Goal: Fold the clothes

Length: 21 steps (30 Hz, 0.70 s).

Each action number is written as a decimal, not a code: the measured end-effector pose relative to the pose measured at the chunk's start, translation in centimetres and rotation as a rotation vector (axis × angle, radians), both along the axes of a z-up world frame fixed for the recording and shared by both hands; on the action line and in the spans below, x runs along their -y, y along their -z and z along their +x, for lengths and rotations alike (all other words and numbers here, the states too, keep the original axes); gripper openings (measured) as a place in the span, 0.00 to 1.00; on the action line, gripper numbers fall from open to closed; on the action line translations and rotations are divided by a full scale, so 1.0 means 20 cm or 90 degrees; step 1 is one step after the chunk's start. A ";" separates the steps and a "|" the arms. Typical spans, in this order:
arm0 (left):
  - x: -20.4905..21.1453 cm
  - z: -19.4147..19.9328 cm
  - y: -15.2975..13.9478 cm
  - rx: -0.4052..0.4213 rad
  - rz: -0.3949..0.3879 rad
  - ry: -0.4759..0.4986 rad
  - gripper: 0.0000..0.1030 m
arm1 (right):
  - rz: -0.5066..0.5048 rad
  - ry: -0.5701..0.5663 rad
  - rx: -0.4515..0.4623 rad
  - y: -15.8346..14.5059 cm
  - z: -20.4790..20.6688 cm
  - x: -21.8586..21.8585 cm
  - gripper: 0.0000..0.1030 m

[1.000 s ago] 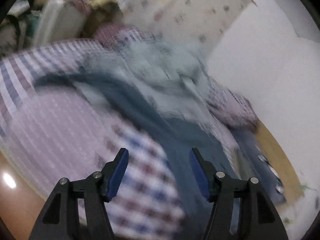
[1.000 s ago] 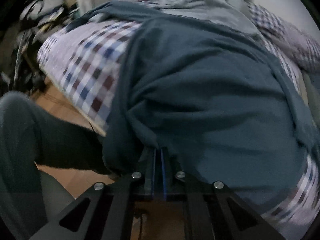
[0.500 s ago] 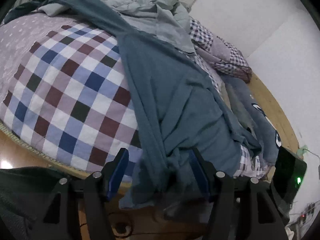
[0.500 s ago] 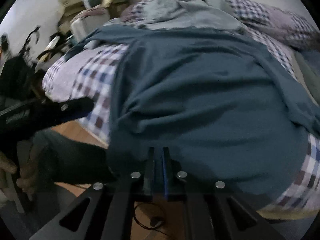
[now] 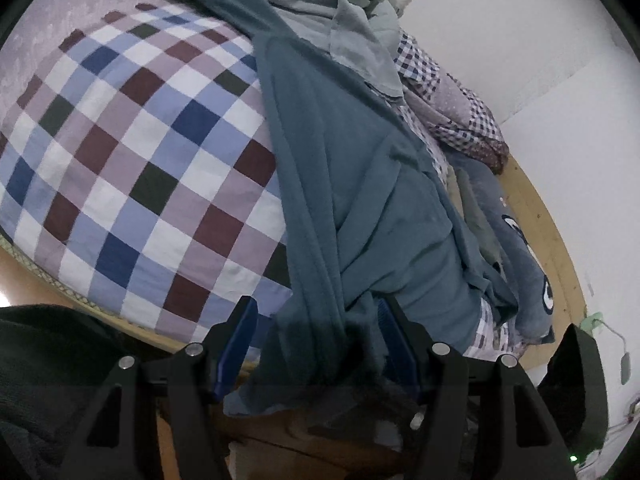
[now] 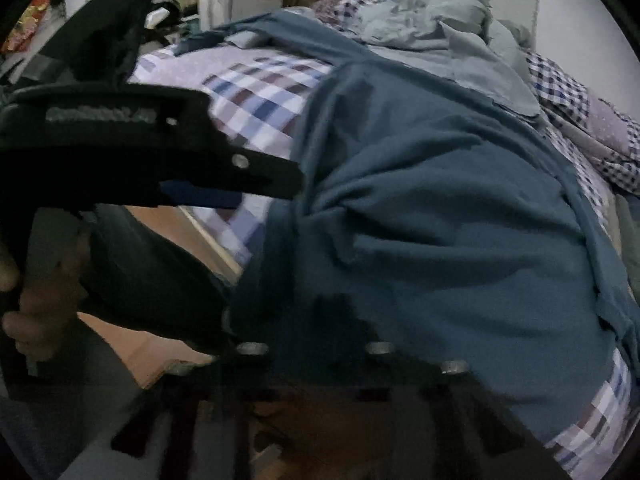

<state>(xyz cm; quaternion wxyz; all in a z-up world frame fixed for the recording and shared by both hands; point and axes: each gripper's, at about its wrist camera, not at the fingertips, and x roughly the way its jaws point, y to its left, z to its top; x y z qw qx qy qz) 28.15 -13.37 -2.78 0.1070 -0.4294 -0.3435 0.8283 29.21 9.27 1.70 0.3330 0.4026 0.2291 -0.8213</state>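
Left wrist view showed the left gripper [image 5: 316, 344] with its 2 blue-padded fingers [image 5: 236, 340] apart, straddling a bunched hem of the dark teal knit garment [image 5: 360, 200] that hung over the near edge of the bed. Nothing was clamped there; the cloth sat loose between the pads, likely positioned so a pinch could take the gathered edge. The garment lay stretched across the blue, maroon and white checkered bedspread [image 5: 132, 152], its upper part running toward a crumpled pale grey-green shirt [image 5: 352, 28] at the far end, so it was spread but not flat. A grey plush toy with round eyes [image 5: 516, 248] lay along the wall side, apart from the work. Right wrist view was blurred: the teal garment [image 6: 440, 220] draped over the right gripper [image 6: 316, 364] and hid its fingers, so whether they were together or clamped on cloth could not be told. The left gripper's black body [image 6: 132, 152] crossed that view, held by a hand [image 6: 36, 304]. Judged early: hem being secured at 2 points before any fold.
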 end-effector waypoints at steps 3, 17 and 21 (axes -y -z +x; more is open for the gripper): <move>0.00 -0.01 0.02 0.009 0.018 -0.001 0.64 | -0.039 0.057 0.015 -0.04 -0.07 -0.11 0.03; -0.10 -0.06 0.05 0.048 -0.015 0.028 0.18 | -0.099 0.149 0.094 -0.01 -0.20 -0.31 0.03; -0.06 -0.02 0.04 0.053 -0.024 0.012 0.11 | -0.097 0.155 0.099 -0.01 -0.20 -0.30 0.03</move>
